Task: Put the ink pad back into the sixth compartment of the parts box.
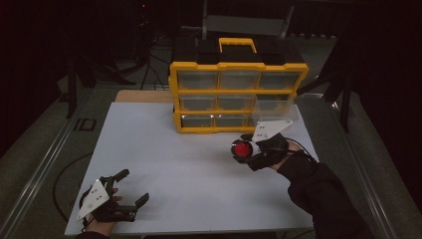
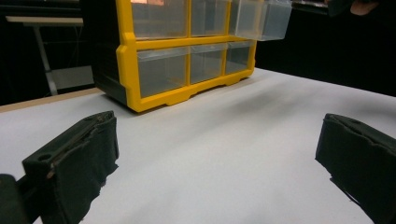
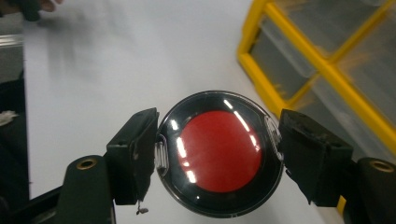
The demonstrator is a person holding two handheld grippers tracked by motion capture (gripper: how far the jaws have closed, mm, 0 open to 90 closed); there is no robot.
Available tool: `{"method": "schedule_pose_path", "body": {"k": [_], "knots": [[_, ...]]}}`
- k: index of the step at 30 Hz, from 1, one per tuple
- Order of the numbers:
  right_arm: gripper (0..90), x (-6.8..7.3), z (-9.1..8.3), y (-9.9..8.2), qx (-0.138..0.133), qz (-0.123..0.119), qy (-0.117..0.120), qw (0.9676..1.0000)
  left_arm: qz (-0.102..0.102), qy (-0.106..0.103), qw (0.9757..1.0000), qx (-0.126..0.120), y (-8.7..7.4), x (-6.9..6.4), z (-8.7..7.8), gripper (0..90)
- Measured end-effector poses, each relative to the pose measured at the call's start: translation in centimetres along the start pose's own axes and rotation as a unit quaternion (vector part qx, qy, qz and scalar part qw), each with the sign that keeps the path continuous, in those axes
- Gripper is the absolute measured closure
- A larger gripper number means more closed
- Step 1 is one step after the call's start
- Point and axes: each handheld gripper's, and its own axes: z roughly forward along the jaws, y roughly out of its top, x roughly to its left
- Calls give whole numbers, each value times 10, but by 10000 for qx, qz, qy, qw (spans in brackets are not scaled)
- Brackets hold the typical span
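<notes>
Clearly, the right claw is clamped on a round black case with a red centre, one pad pressing each side of its rim. The right gripper view shows the glossy clear lid with light streaks on it and small clear tabs at the case's 3 and 9 o'clock edges, right where the pads bear. In the high view the same case is just a small red-and-black disc held above the white tabletop, off the surface, at about 5 o'clock from the yellow drawer cabinet and near its lower right corner. That view also shows the gloved right hand and dark sleeve coming in from 4 o'clock, with the grey three-cornered plate on top of the claw.

One clear drawer at the cabinet's right side stands pulled out towards the person; the left gripper view shows it sticking out at 1 o'clock, seen from low over the tabletop.

The left claw rests at 7 o'clock on the tabletop, well apart from the case and the cabinet. Its jaws stand wide with nothing between them; in its own view the two black pads sit far apart at the bottom corners, with bare white surface between.
</notes>
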Motion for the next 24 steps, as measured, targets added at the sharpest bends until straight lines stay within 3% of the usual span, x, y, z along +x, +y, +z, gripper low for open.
{"method": "schedule_pose_path", "body": {"k": [15,23,24], "knots": [[305,-31,-31,3,-6,227,-439,9988,-17,5,10000,-8,0,0,0,1],[305,-40,-41,5,-42,306,-587,9978,-19,6,10000,-2,0,1,0,1],[305,-47,-47,8,-71,362,-663,9971,-14,7,10000,3,0,1,0,1]]}}
